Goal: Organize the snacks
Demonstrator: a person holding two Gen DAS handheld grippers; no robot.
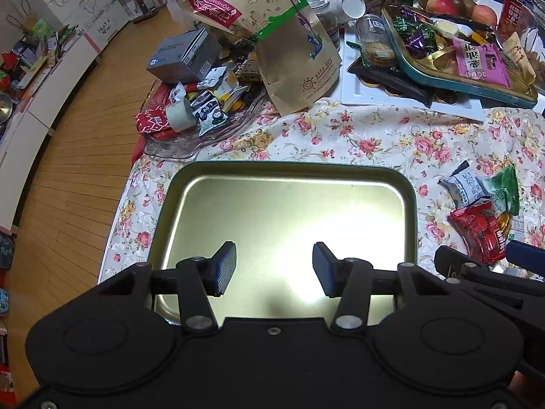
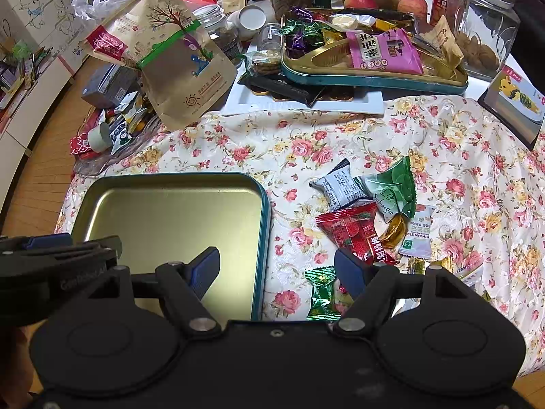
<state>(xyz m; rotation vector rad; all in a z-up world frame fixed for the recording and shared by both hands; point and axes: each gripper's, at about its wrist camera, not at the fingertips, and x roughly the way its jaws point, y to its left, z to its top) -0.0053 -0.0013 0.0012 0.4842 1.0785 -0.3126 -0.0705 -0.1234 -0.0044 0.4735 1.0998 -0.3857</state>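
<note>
An empty gold tin tray with a teal rim (image 1: pixel 410 201) (image 2: pixel 264 211) lies on the floral tablecloth near the table's front edge. My left gripper (image 1: pixel 274 269) hangs open over the tray's near half, nothing between its fingers. My right gripper (image 2: pixel 277 271) is open above the tray's right rim and the cloth beside it. Loose snacks lie right of the tray: a red packet (image 2: pixel 354 230) (image 1: pixel 477 228), a grey-white packet (image 2: pixel 340 185) (image 1: pixel 463 185), a green packet (image 2: pixel 396 184) (image 1: pixel 504 191) and a small green candy (image 2: pixel 322 293) near the right finger.
A second teal tin (image 2: pixel 374 78) (image 1: pixel 477 88) full of sweets rests on a white tray at the back. Kraft snack bags (image 2: pixel 177 64) (image 1: pixel 272 34), jars, fruit and a glass dish of packets (image 1: pixel 190 116) crowd the far side. The table's left edge drops to wooden floor (image 1: pixel 78 129).
</note>
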